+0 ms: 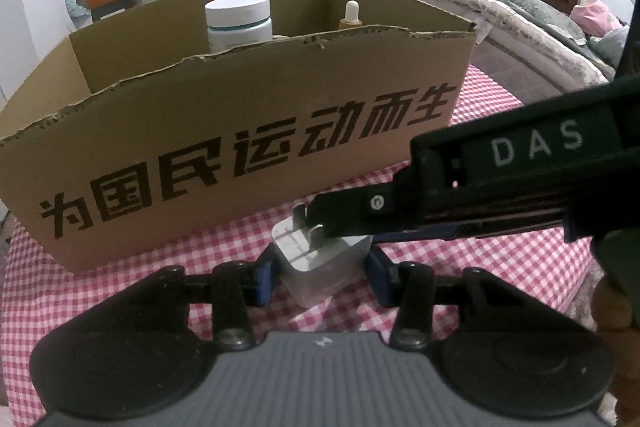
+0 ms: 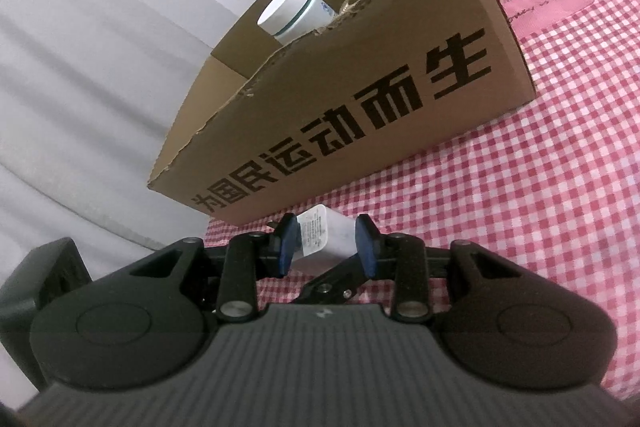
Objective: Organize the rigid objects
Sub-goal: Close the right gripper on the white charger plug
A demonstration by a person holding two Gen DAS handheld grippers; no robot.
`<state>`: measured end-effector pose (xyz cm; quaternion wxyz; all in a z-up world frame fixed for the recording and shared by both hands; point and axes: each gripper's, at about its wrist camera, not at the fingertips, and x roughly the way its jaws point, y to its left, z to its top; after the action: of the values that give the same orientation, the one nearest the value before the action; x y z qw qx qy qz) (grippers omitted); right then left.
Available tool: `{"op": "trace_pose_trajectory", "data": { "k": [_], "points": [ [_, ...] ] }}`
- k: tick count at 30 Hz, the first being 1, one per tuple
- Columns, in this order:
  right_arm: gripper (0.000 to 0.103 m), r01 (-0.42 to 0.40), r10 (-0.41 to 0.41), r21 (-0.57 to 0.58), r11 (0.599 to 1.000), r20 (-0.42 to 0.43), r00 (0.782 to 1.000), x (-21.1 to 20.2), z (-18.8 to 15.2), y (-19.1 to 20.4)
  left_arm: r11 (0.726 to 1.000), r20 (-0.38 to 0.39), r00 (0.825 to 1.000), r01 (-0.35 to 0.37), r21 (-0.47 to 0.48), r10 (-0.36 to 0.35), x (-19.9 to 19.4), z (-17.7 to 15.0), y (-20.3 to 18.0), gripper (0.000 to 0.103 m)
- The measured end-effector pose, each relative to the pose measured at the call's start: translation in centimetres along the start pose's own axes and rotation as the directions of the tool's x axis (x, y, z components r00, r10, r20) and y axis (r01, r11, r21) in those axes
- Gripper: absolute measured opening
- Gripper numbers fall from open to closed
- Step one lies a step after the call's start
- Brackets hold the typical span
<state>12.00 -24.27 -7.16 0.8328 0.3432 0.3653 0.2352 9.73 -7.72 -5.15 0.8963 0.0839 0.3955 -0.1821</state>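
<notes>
Cardboard box (image 1: 240,131): white jar (image 1: 239,17) + dropper bottle (image 1: 351,15) inside, upright.

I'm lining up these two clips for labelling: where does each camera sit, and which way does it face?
Left wrist: sits on the left gripper, looking down along its fingers at the white charger and cardboard box; the right gripper crosses in.
Right wrist: sits on the right gripper, rolled, facing the same charger and box; its own fingers show.
Shared: charger, box, white jar, dropper bottle, checked cloth.
</notes>
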Motion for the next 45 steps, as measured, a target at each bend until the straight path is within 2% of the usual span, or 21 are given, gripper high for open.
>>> {"op": "trace_pose_trajectory", "data": {
  "k": [45],
  "points": [
    [0.032,-0.005,0.005,-0.002,1.000,0.001,1.000,0.64,0.00,0.37,0.998,-0.015,0.999,-0.033,-0.048,0.032,0.23,0.23,0.03,0.047]
  ]
}}
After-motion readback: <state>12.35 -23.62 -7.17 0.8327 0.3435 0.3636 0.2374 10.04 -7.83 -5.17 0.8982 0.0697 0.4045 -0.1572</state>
